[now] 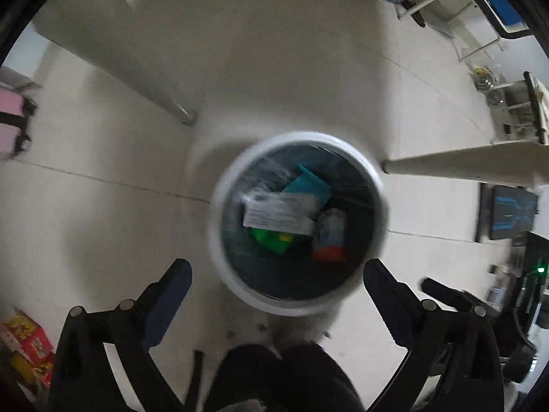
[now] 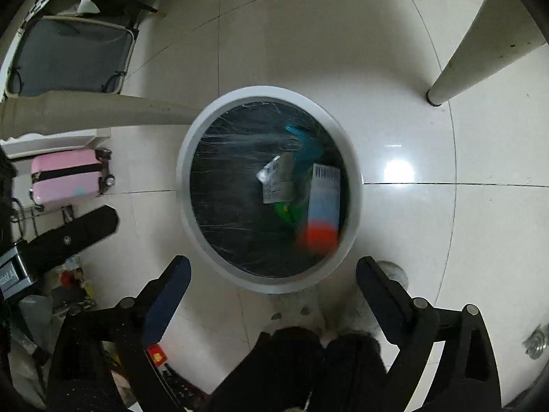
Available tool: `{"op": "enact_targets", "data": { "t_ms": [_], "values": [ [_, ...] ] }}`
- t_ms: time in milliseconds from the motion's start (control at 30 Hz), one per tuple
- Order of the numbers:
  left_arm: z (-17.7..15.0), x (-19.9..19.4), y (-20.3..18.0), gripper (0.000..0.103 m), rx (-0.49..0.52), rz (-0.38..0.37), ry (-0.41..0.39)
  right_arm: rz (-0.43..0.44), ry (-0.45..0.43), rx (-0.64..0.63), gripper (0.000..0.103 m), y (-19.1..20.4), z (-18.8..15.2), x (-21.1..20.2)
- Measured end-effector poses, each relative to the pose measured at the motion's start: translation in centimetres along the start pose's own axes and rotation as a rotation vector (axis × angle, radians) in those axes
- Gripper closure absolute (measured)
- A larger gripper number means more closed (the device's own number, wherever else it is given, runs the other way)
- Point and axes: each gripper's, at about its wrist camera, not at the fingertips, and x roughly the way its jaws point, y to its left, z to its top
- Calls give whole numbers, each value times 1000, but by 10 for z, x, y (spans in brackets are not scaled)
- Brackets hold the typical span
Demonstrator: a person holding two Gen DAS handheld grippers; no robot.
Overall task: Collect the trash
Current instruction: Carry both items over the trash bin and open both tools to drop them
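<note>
A round white trash bin [image 1: 219,240] with a dark liner stands on the tiled floor, seen from above in both views [image 2: 185,158]. Inside lie a white labelled packet [image 1: 278,214], a teal box [image 1: 308,187], a green item [image 1: 271,238] and a bottle with a red cap [image 1: 329,237]. In the right wrist view the bottle [image 2: 322,206] is blurred, near the bin's right wall. My left gripper [image 1: 277,274] is open and empty above the bin's near rim. My right gripper [image 2: 272,271] is open and empty over the near rim too.
White table legs [image 1: 164,103] [image 2: 456,68] stand around the bin. A pink suitcase [image 2: 68,178] and an open grey suitcase [image 2: 72,58] lie to the left. Red and yellow boxes [image 1: 27,340] sit at lower left. The person's dark legs [image 2: 308,370] are below.
</note>
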Motion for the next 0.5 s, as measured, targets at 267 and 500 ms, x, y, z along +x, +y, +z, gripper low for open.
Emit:
{"op": "enact_targets", "data": {
  "t_ms": [267, 500],
  "values": [
    [-21, -54, 0, 1, 64, 128, -47, -232, -62, -26, 3, 18, -15, -41],
    [-42, -114, 2, 1, 69, 150, -39, -317, -124, -18, 3, 44, -34, -109]
  ]
}}
